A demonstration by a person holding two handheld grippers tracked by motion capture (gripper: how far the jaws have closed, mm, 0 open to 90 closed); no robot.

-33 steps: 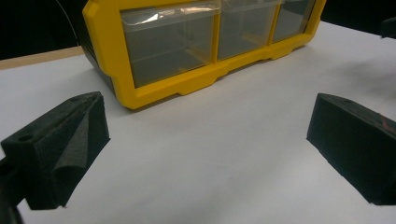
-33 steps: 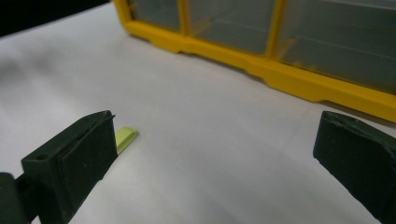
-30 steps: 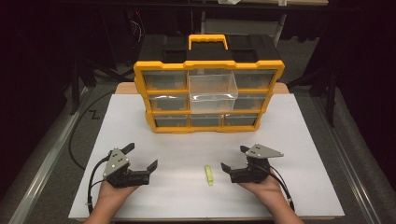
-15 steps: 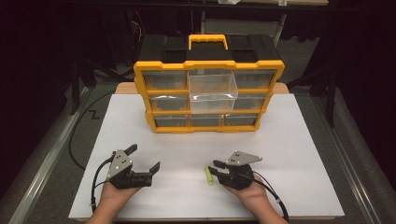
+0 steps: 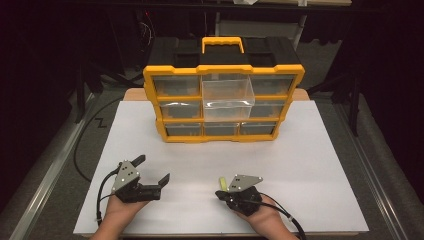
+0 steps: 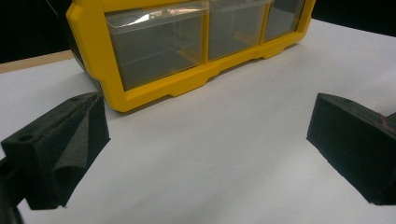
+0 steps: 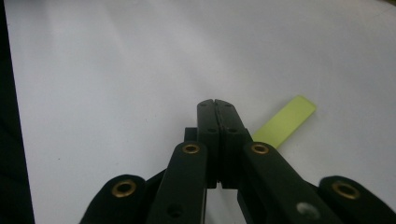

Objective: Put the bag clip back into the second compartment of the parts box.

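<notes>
Yellow-green strip [image 7: 285, 122], flat on the white tabletop [image 5: 310, 150], lies just beside the right tongs [image 5: 220, 194] near the front edge. Behind it, well apart, stands the yellow drawer organizer [image 5: 223, 135] with its clear middle drawer [image 5: 228, 95] pulled out. Left tongs [image 5: 152, 170] rest released, jaws wide apart over bare sheet. Right tongs are clenched, jaws pressed together with nothing between them, the strip lying alongside.

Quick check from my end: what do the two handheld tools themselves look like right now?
Both are black. The left tool has blocky foam-like pads; the right tool has slim jaws with brass rivets. Each carries a grey three-cornered plate and trails a black cable.
</notes>
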